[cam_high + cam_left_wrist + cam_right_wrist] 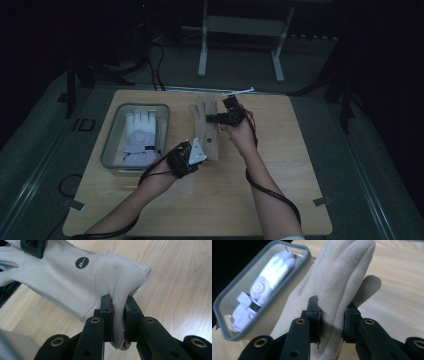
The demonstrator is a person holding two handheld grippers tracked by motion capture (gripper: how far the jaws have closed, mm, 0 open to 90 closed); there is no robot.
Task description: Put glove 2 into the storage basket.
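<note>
- Left hand-held gripper (pixel 119 322): jaws pinched tight on the cuff edge of the beige suede-like fabric glove (pixel 75 282); fabric bunched between the pads.
- Right hand-held gripper (pixel 332 325): jaws clamped on the same glove at the finger end, with the glove's fingers sticking out past its jaws. Gap is wider than on the left because more fabric sits in it.
- Glove location: strung between the two hand-held grippers, cuff at the left one, fingers at the right one. From the high view it looks lifted just off the wooden surface (pixel 280 165), though I can't tell for certain that it's fully clear.
- Grey rectangular plastic bin (pixel 111 140) sits to the left of the left hand-held gripper, with a white-and-lilac glove (pixel 140 137) already lying inside.
- Step in hand, as I read it: two-point lift of the beige glove, heading for the bin.
- Next move calls for carrying both hand-held grippers sideways together, keeping the glove taut and above the bin rim, then lowering it beside or onto the white one before releasing.
</note>
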